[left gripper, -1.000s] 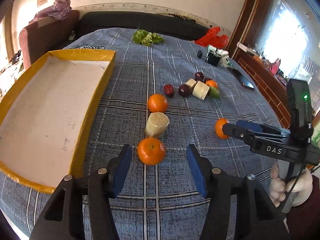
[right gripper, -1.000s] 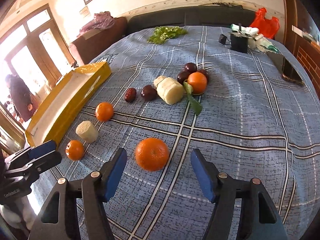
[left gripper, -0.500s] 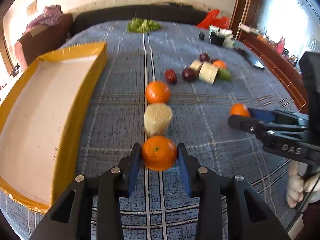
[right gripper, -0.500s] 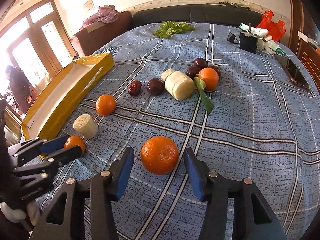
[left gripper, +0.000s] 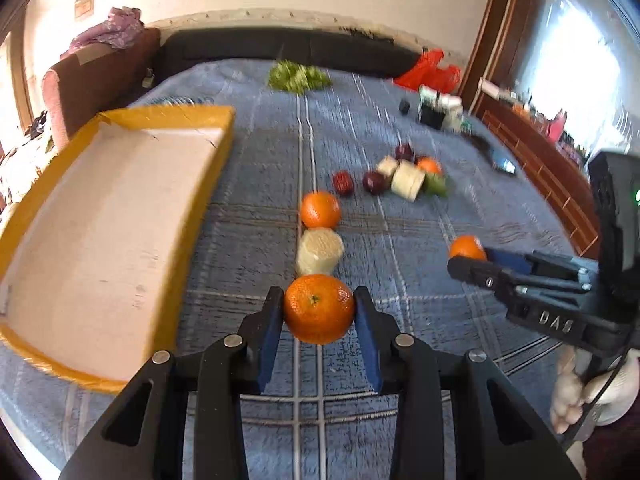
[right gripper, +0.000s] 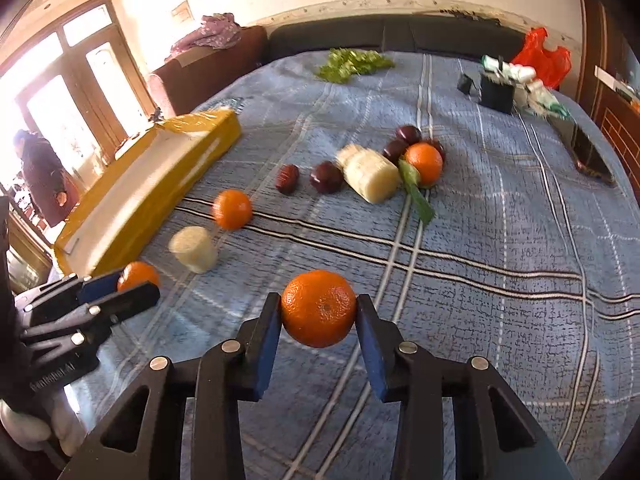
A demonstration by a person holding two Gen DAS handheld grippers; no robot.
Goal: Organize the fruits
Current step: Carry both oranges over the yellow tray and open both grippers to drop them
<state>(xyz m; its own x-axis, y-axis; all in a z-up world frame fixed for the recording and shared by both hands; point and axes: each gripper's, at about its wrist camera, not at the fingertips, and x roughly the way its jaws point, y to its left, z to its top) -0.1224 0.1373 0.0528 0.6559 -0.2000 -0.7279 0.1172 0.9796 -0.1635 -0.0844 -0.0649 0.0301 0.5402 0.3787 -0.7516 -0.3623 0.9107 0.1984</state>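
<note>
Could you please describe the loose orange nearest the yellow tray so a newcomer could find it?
Start at the yellow tray. The loose orange lies right of it, just beyond the pale cut cylinder. No gripper holds it.

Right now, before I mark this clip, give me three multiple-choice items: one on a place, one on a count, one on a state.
1. Where is the yellow tray relative to the left gripper?
A. To its left
B. To its right
C. Under it

2. How many oranges are clamped in grippers?
A. None
B. One
C. Two

3. What does the yellow tray hold?
A. Oranges
B. Nothing
C. Dates

Answers:
1 A: in the left wrist view the tray lies left of the gripper.
2 C: the left gripper pinches one orange, and the right gripper pinches another orange; its jaws have just been closing on it.
3 B: its white floor is bare.
</note>
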